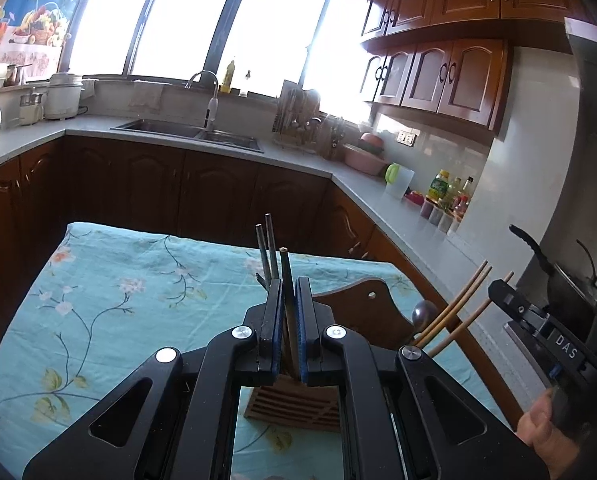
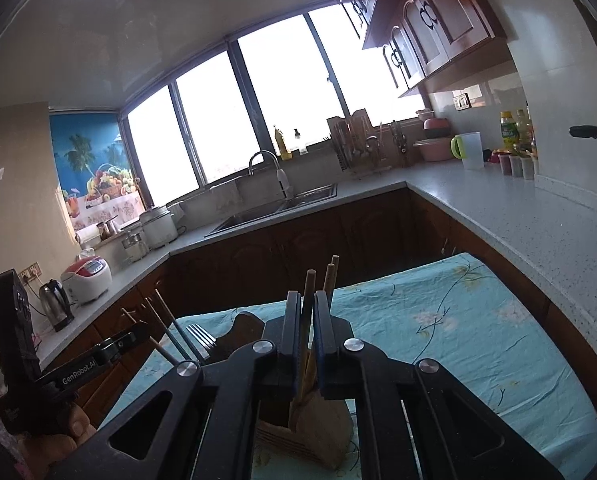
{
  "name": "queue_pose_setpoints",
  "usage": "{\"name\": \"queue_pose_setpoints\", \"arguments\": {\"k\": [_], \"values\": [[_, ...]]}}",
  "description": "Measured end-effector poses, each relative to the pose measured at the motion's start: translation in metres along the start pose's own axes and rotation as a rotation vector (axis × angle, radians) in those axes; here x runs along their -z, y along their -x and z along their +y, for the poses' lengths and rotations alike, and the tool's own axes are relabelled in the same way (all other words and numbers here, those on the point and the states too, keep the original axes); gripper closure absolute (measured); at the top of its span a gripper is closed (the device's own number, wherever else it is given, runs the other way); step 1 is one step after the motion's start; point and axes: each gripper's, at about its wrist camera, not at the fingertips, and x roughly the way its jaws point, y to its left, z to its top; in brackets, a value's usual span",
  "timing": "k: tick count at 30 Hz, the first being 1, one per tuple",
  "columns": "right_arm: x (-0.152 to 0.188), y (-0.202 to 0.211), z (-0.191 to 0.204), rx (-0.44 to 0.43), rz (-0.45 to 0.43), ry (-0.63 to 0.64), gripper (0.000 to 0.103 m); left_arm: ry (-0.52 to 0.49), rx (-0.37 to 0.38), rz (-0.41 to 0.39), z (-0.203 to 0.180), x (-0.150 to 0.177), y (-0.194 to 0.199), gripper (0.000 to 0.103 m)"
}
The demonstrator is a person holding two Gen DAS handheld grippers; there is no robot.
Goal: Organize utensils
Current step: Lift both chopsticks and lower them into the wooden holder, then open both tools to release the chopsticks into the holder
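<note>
Both tongs are clamped on chopsticks: left tongs (image 1: pixel 289 300) grip dark chopsticks (image 1: pixel 269 248), right tongs (image 2: pixel 307 316) grip pale wooden chopsticks (image 2: pixel 330 276). Below each pair, a slatted wooden utensil holder (image 2: pixel 322 436) stands on the counter's floral turquoise cloth (image 1: pixel 118 288); chopstick tips reach into it.

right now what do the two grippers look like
Both are matte black, with angled arms joined by round silver bolts and triangular cutouts. The left gripper and right gripper each have flat black fingers lined with blue pads. White lettering shows on the bodies: "DAS" on the right one, "GenRobot.AI" on the left.
</note>
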Motion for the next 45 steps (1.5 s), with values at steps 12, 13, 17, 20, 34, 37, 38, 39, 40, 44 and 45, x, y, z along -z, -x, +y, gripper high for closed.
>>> {"name": "queue_pose_setpoints", "arguments": {"k": [12, 13, 17, 20, 34, 37, 38, 39, 40, 44, 45], "values": [[-0.002, 0.003, -0.001, -0.007, -0.003, -0.014, 0.076, 0.001, 0.006, 0.025, 0.003, -0.004, 0.003, 0.091], [-0.003, 0.006, -0.001, -0.007, -0.013, -0.011, 0.068, 0.000, -0.001, 0.024, 0.003, -0.005, 0.005, 0.081], [-0.008, 0.021, -0.002, -0.014, -0.051, -0.021, 0.061, 0.013, -0.027, 0.002, 0.005, -0.005, 0.016, 0.053], [-0.010, 0.036, -0.005, -0.014, -0.100, -0.036, 0.039, 0.021, -0.039, -0.012, 0.009, -0.002, 0.025, 0.044], [0.021, 0.083, -0.019, -0.011, -0.089, -0.079, 0.008, 0.100, -0.087, 0.012, 0.028, 0.041, 0.071, 0.025], [0.034, 0.091, -0.024, 0.008, -0.070, -0.087, 0.008, 0.119, -0.096, 0.027, 0.032, 0.054, 0.081, 0.024], [0.038, 0.093, -0.026, 0.012, -0.060, -0.091, 0.008, 0.129, -0.094, 0.035, 0.034, 0.059, 0.085, 0.023], [0.042, 0.094, -0.028, 0.014, -0.046, -0.098, 0.008, 0.135, -0.091, 0.042, 0.035, 0.064, 0.088, 0.023], [0.047, 0.096, -0.029, 0.016, -0.034, -0.106, 0.008, 0.136, -0.091, 0.051, 0.036, 0.072, 0.092, 0.023], [0.067, 0.104, -0.035, 0.037, 0.014, -0.115, 0.008, 0.116, -0.117, 0.084, 0.035, 0.096, 0.102, 0.023], [0.074, 0.106, -0.036, 0.046, 0.028, -0.118, 0.008, 0.119, -0.122, 0.092, 0.036, 0.102, 0.105, 0.023]]}}
